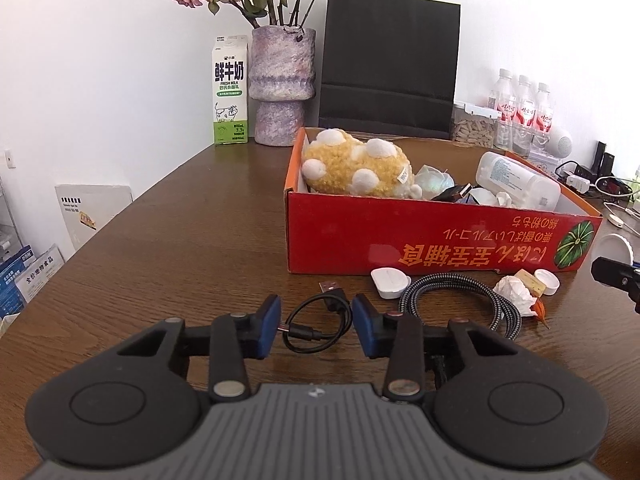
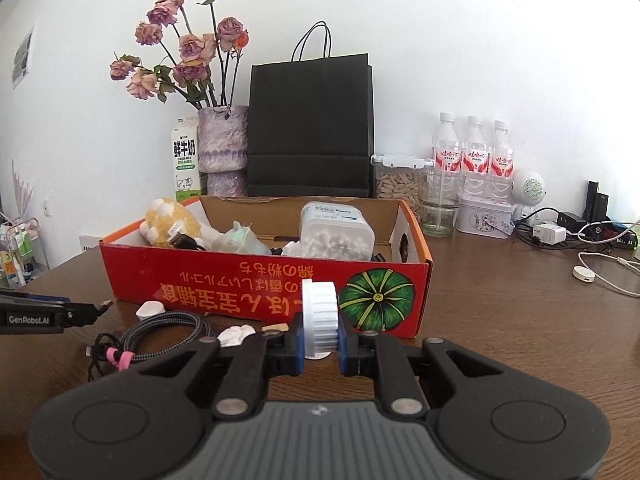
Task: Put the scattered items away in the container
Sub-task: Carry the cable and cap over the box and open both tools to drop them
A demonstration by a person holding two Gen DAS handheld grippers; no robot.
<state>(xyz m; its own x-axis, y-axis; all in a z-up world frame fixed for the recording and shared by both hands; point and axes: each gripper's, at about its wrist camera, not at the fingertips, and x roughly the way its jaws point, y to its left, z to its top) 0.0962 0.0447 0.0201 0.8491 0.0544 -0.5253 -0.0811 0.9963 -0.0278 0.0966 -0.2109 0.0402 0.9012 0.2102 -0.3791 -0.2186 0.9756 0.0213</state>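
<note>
A red cardboard box stands on the brown table and holds a yellow plush toy, a cotton-swab tub and other small things. In front of it lie a white puck, a braided cable, crumpled tissue and a white cap. My left gripper rests low on the table, its blue pads touching both sides of a coiled black USB cable. My right gripper is shut on a white ribbed lid, held upright before the box front.
A milk carton, a vase of dried roses and a black paper bag line the back wall. Water bottles, a jar, a tin and chargers with wires crowd the right. Bare tabletop stretches left of the box.
</note>
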